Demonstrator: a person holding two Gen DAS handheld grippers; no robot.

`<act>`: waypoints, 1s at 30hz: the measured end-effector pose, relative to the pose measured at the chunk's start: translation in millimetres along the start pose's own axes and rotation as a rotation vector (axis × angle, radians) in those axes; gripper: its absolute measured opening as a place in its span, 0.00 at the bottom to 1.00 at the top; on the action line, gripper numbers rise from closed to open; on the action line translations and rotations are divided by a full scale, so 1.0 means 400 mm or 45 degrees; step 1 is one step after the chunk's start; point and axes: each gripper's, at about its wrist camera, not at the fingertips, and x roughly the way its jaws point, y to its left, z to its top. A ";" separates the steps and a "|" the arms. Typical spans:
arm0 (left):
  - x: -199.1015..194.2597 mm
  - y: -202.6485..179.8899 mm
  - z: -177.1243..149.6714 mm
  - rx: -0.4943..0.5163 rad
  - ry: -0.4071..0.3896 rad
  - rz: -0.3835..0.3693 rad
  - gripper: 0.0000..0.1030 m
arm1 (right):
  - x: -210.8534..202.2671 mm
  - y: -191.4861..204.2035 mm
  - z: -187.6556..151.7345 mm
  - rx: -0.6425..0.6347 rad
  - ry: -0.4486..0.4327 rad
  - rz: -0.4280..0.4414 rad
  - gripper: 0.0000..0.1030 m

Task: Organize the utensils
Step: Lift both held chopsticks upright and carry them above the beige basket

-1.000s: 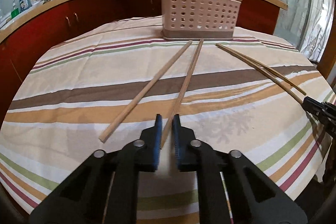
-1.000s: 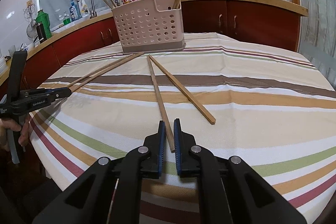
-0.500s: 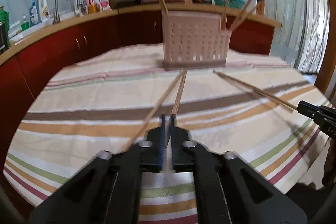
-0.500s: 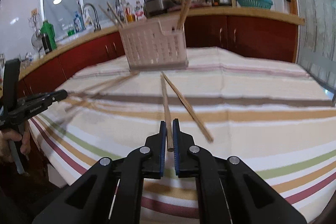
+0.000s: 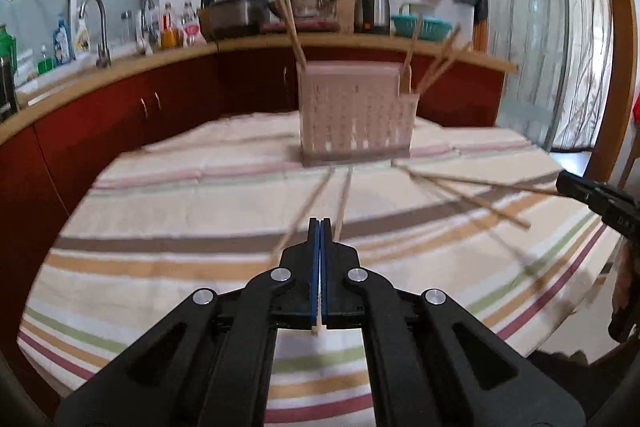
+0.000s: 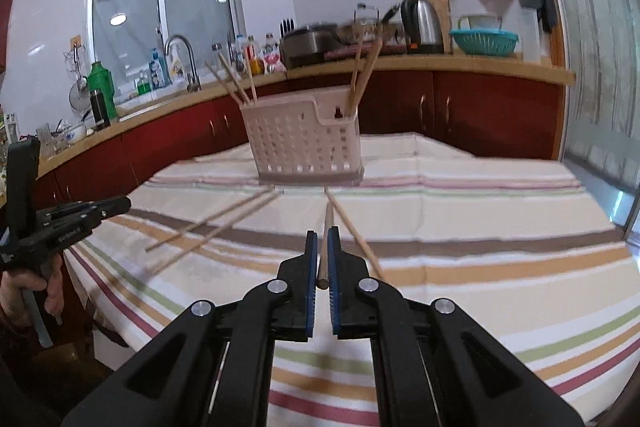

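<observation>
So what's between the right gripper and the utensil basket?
In the right wrist view: only striped tablecloth, the clamped chopstick and one loose chopstick before the basket.

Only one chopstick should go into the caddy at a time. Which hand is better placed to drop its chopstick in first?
Probably the left gripper: its chopstick points almost straight at the caddy. The right gripper sees it off-centre, so it would need more turning.

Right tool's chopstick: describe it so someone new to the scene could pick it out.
Start at the pink caddy on the striped cloth. Four chopsticks fan out toward the camera from its base. It's the chopstick running straight down the middle, the only one with its near end clamped in the right tool.
</observation>
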 end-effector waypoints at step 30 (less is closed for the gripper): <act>-0.016 0.014 -0.026 -0.002 -0.013 0.012 0.06 | -0.029 0.017 0.018 -0.019 -0.028 0.040 0.05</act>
